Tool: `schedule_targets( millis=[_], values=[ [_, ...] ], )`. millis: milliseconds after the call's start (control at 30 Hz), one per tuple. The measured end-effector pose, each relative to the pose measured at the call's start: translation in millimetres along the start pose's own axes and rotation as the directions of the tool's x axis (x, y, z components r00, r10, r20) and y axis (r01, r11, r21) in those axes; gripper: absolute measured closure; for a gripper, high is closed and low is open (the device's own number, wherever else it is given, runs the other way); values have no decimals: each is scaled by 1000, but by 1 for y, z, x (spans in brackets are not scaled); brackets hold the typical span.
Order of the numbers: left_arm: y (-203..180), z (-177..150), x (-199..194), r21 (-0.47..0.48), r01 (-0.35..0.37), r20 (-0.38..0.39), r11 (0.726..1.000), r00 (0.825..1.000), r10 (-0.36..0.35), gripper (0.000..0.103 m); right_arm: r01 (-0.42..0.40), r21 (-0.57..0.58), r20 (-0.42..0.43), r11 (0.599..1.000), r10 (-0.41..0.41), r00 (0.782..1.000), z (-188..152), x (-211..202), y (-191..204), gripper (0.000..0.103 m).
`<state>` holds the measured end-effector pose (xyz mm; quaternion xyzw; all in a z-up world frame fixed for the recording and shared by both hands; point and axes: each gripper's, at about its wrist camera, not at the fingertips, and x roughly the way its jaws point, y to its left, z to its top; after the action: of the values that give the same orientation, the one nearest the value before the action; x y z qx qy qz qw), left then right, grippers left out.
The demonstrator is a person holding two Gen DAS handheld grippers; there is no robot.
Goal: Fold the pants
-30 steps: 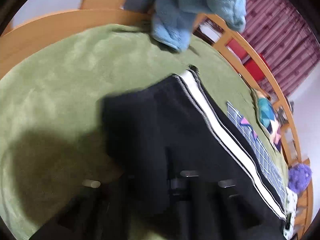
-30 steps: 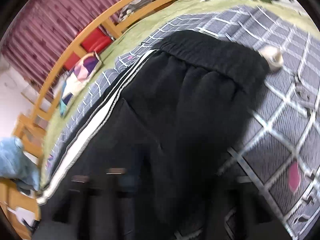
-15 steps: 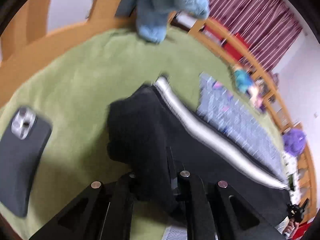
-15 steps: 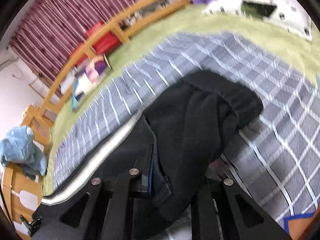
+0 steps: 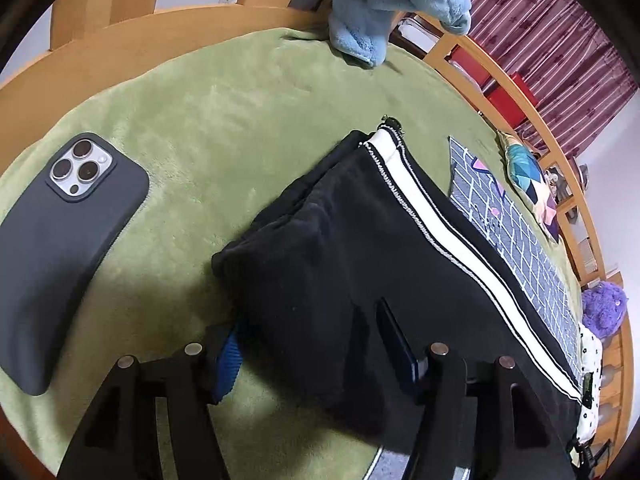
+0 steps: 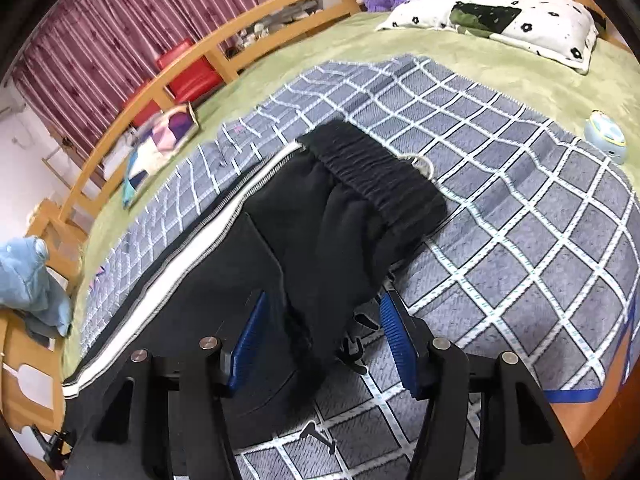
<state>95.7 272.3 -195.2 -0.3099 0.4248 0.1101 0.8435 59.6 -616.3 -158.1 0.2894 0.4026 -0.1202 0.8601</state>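
The black pants lie on the bed, folded lengthwise, with the white side stripe along the far edge. The long axis runs across the bed: cuff end in front of the left gripper, elastic waistband ahead of the right gripper on the grey checked blanket.

Both sets of fingers are opening, about halfway wide, with a loose fold of black fabric between them but the blue pads not pressing on it. Looks like a let-go after the lengthwise fold.

Each hand has its own end of the pants right in front of it, so the next fold probably brings the ends together.

No readable writing or brand anywhere. A dark-cased phone sits left of the cuffs, and a blue towel hangs at the bed rail.
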Motion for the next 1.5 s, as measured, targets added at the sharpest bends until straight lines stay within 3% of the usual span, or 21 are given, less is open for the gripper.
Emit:
schedule_targets(
  millis=[133,200,267,333,533,667,867,933,1033,1100,1133,1200,1233,1367,1500],
  values=[
    [-7,2,4,26,-24,-23,999,999,25,42,100,-69,-138,993,-109,984,-5,54,15,46],
    [-9,-1,-7,81,-31,-35,996,999,34,42,155,-135,-116,979,-171,979,-4,54,28,46],
    [-8,-3,-20,114,-52,-15,992,998,54,42,190,-194,-98,962,-212,972,1,39,43,55],
    [-4,-5,-40,147,-86,28,985,996,83,41,219,-233,-37,948,-233,972,4,18,57,54],
    [-25,12,-72,248,-58,78,967,996,40,39,218,-303,31,928,-219,975,13,2,112,40],
    [-62,28,-74,328,-49,102,944,995,16,36,303,-383,49,873,-308,950,6,5,145,39],
    [-103,40,-53,430,-76,120,900,992,26,32,445,-416,94,793,-449,888,-8,-27,119,44],
    [-109,42,-43,436,-64,112,898,994,16,32,447,-392,107,804,-443,890,-11,-42,106,44],
    [-122,48,-21,418,-27,87,908,996,-10,32,361,-387,120,848,-342,932,-12,-53,108,43],
    [-132,50,-6,395,4,67,918,997,-33,32,259,-386,111,885,-234,966,-10,-47,124,41],
    [-137,49,-2,393,12,61,920,997,-39,32,164,-396,89,903,-141,986,-8,-34,140,36],
    [-143,50,9,378,12,44,926,999,-31,32,33,-417,29,908,-23,999,-5,-8,163,30],
    [-144,51,11,373,12,42,928,999,-30,32,-40,-442,-15,896,37,999,-6,15,183,30],
    [-143,51,15,371,18,41,928,999,-36,32,-164,-554,-137,816,105,985,-15,88,252,30],
    [-136,48,19,392,-25,44,920,999,8,32,-260,-663,-219,702,151,964,-23,141,309,30]
  ],
)
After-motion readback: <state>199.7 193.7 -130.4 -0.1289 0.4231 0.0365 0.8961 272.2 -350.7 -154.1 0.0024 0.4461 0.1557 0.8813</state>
